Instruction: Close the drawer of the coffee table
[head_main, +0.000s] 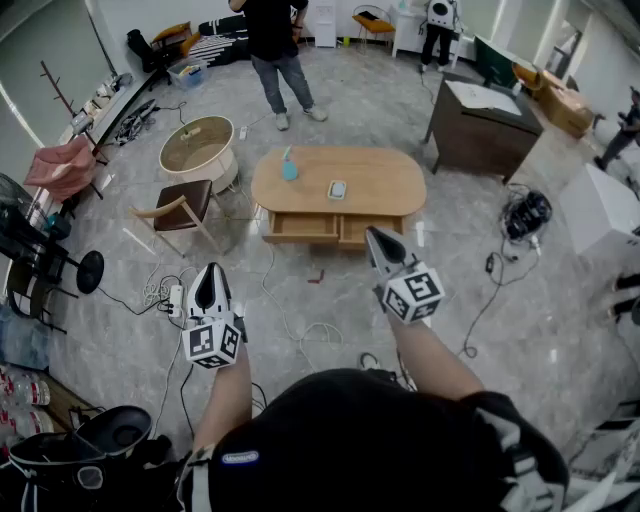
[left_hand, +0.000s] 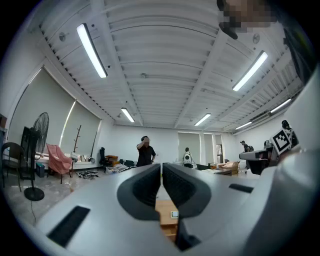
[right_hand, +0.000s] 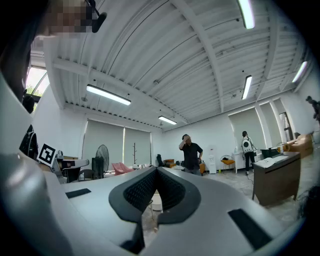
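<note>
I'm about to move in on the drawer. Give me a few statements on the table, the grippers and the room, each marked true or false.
1. The coffee table has its drawer already pushed in. False: it stands pulled out, and its inside shows.
2. The left gripper and the right gripper are both shut with nothing between their jaws. True.
3. The left gripper is pressing on the drawer front. False: it is held in the air, well short of the table.
4. A blue object and a small pale object sit on the table top. True.
5. Nobody stands beyond the table. False: a person stands on its far side.
</note>
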